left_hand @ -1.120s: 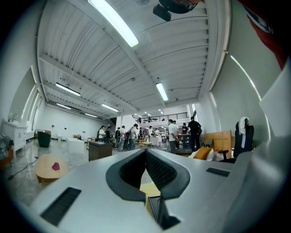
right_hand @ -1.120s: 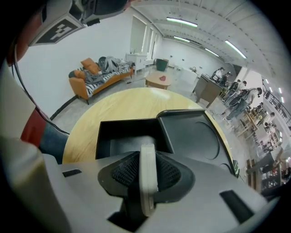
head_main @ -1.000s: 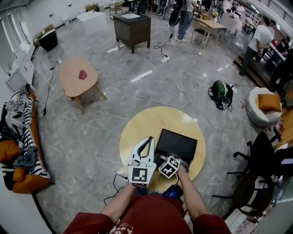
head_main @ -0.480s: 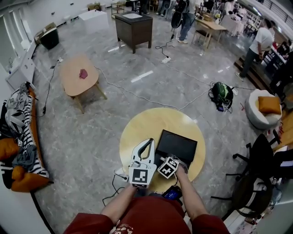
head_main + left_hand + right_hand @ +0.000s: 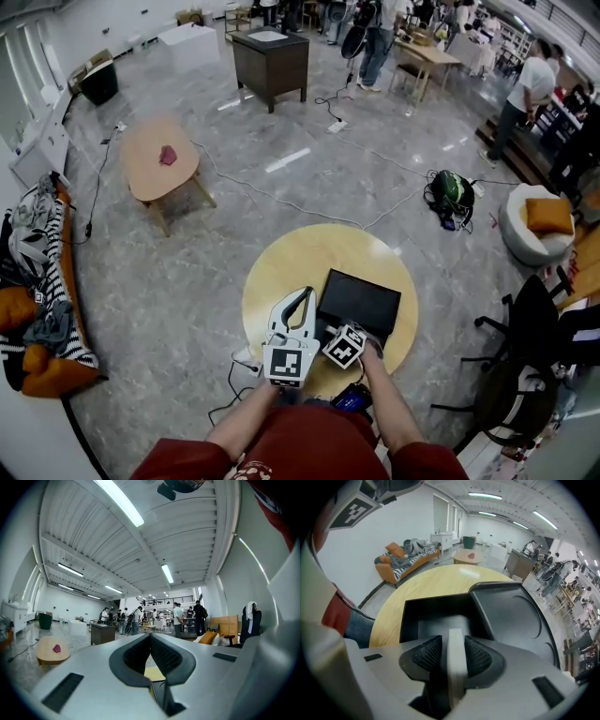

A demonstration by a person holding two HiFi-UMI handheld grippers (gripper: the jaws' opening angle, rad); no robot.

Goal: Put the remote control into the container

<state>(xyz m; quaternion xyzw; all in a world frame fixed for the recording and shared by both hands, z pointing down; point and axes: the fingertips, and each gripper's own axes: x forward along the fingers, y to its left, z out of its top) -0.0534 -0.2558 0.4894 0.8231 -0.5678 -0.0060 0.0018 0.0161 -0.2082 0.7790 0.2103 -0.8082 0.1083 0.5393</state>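
The right gripper (image 5: 452,651) hung over the black container (image 5: 410,616) on the tabletop (image 5: 436,583), its fingers (image 5: 424,654) just opening, loose around the upright pale remote control (image 5: 455,667), while the left gripper (image 5: 150,637) had its fingers closed together, empty.

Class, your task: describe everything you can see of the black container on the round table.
The container is matte black, plastic-looking and rectangular. It has one deep, empty-looking compartment and, beside it, a flatter section with round hollows. It lies flat on the round wooden table. A pale remote control points down over the deep compartment; whether it touches the container is unclear.
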